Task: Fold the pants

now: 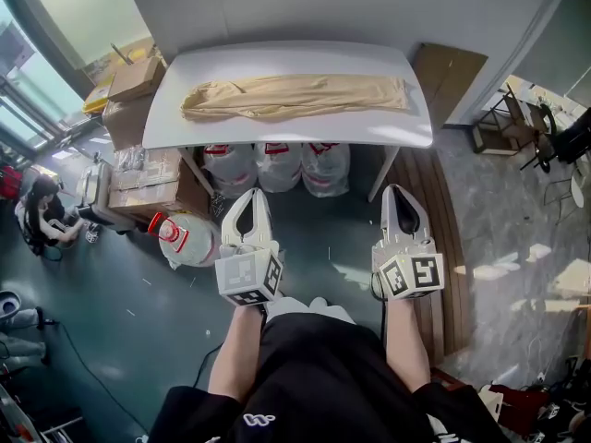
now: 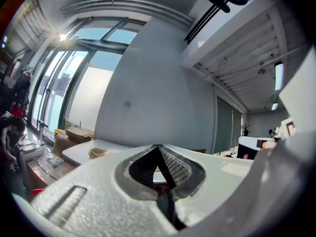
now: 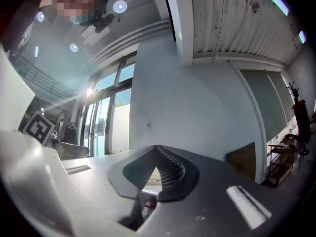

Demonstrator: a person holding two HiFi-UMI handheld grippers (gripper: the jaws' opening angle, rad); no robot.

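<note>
From your head view, the tan pants (image 1: 295, 95) lie stretched lengthwise on the white table (image 1: 277, 133), while your left gripper (image 1: 255, 197) and right gripper (image 1: 403, 192) are held well short of it. Your left gripper view shows its jaws clenched on nothing. Your right gripper view shows the same: tips together, empty

My head camera looks steeply down; cameras on my left tool (image 1: 252, 195) and right tool (image 1: 401, 190) look level toward the same far tabletop (image 1: 369, 72).
</note>
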